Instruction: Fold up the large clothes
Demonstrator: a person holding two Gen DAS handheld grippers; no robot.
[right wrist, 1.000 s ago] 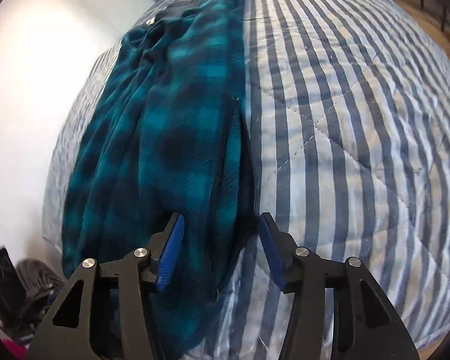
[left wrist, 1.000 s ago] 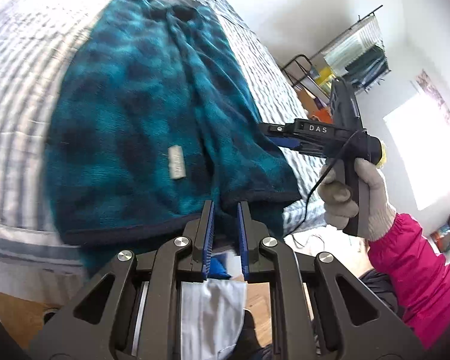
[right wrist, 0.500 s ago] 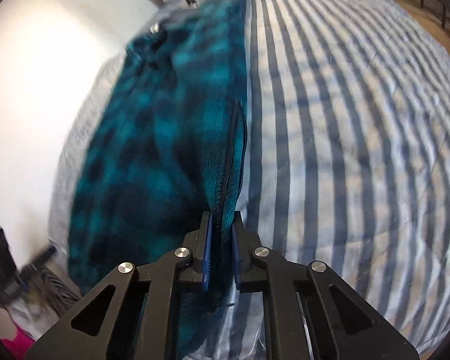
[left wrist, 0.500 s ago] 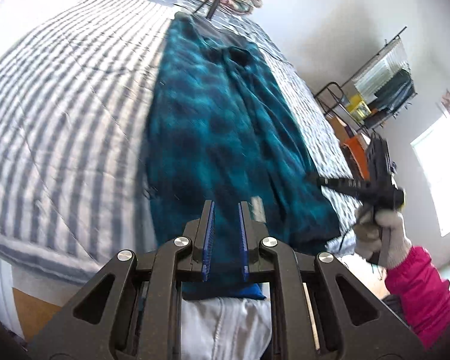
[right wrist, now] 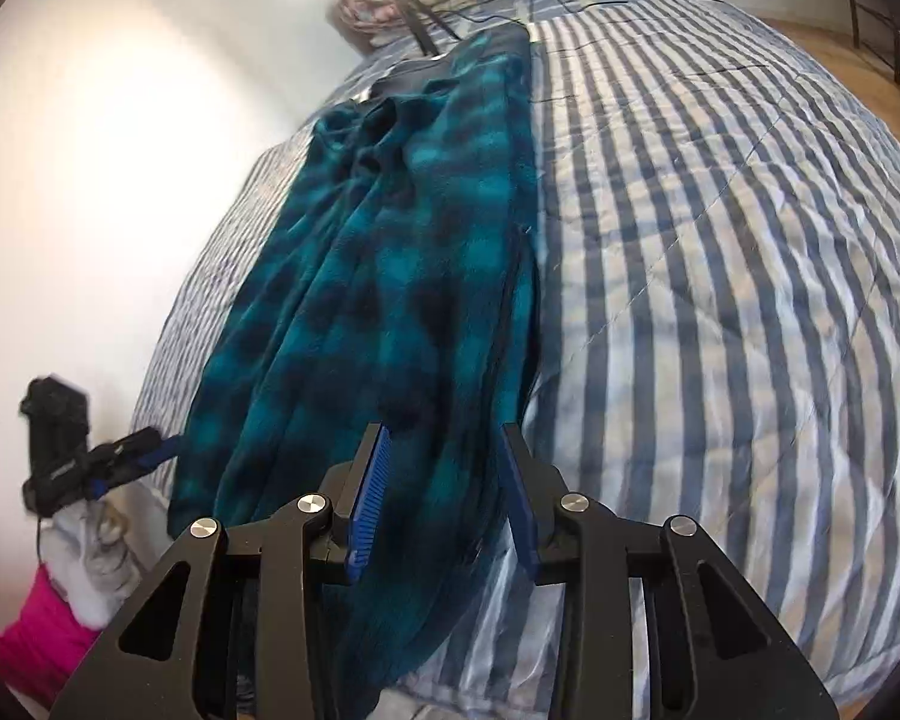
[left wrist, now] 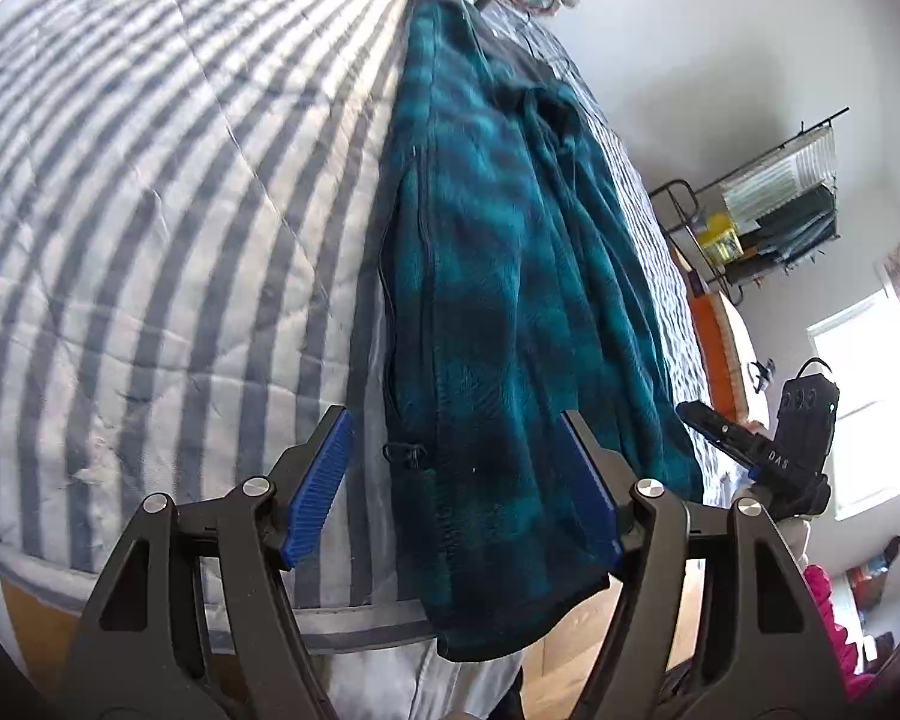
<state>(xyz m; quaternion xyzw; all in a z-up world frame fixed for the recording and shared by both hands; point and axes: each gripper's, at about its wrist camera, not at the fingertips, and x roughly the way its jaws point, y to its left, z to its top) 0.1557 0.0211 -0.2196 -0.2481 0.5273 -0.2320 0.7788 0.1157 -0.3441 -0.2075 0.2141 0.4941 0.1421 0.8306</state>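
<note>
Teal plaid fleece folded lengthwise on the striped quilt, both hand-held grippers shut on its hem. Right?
Not quite: both are open. The left hand-held gripper and right hand-held gripper show spread jaws in their wrist views, released around the hem. The fleece does lie folded lengthwise on the striped quilt.

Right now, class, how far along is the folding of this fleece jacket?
Done: the jacket lies folded lengthwise into a long strip on the striped quilt. In hand: nothing; the left gripper and right gripper are open. Left: folding the strip crosswise.

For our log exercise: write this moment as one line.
left gripper open | right gripper open | teal plaid fleece jacket folded lengthwise on striped quilt
</note>
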